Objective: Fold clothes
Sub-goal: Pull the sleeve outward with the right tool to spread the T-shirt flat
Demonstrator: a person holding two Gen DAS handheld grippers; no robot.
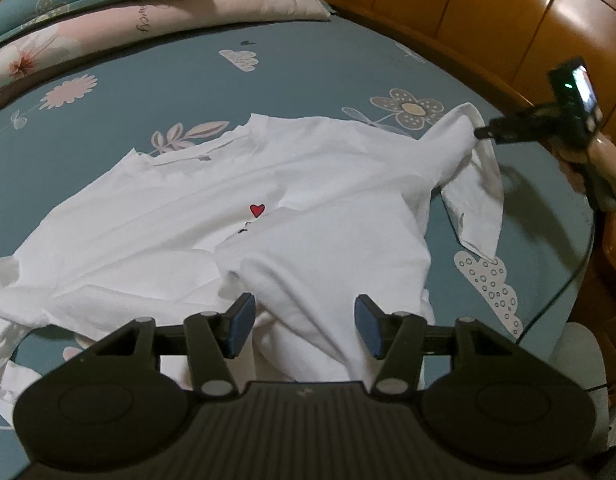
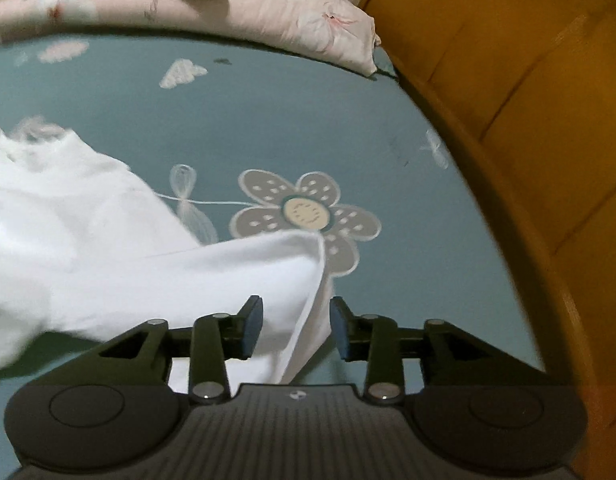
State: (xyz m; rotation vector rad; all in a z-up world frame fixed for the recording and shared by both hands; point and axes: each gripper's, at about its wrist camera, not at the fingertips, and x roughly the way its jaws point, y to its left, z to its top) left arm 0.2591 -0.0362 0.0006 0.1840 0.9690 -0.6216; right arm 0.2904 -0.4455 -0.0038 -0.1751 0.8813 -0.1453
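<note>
A white T-shirt (image 1: 235, 216) with a small red heart (image 1: 257, 209) lies crumpled on the teal bedsheet (image 1: 147, 92). My left gripper (image 1: 303, 326) stands open over the shirt's near edge; a ridge of cloth runs between its blue pads (image 1: 241, 326) without being pressed. At the right, one sleeve (image 1: 460, 152) is lifted off the bed, and the right gripper (image 1: 482, 133) is at its tip. In the right wrist view the right gripper (image 2: 295, 328) is open, with the sleeve's hem (image 2: 303, 292) hanging loose between the parted pads.
Flowered pillows (image 1: 147, 12) lie along the far side of the bed. A wooden bed frame (image 1: 488, 20) curves around the right side. A person's hand (image 1: 604, 160) holds the right gripper, and a black cable (image 1: 564, 292) trails down from it.
</note>
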